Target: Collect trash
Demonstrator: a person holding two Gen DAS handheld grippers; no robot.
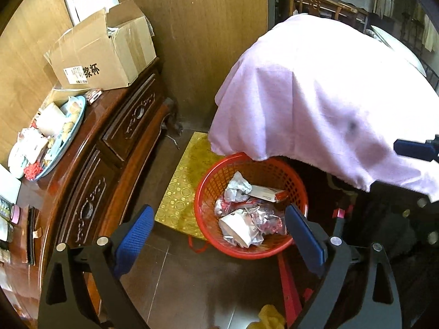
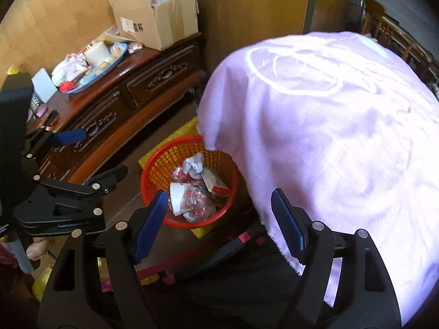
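Trash fills the round red plastic mesh basket [image 1: 251, 205] on the dark tiled floor [image 1: 170, 279]: crumpled white paper [image 1: 237, 187], a red-and-white carton [image 1: 270, 194] and clear wrappers. We hold our left gripper [image 1: 219, 242] and right gripper [image 2: 219, 226] above it, fingers spread wide and empty, beside a lilac cloth [image 1: 323, 104].

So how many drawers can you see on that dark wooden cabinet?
2, side by side on the cabinet front: one drawer under the cardboard box, the other nearer the grippers. More may be hidden.
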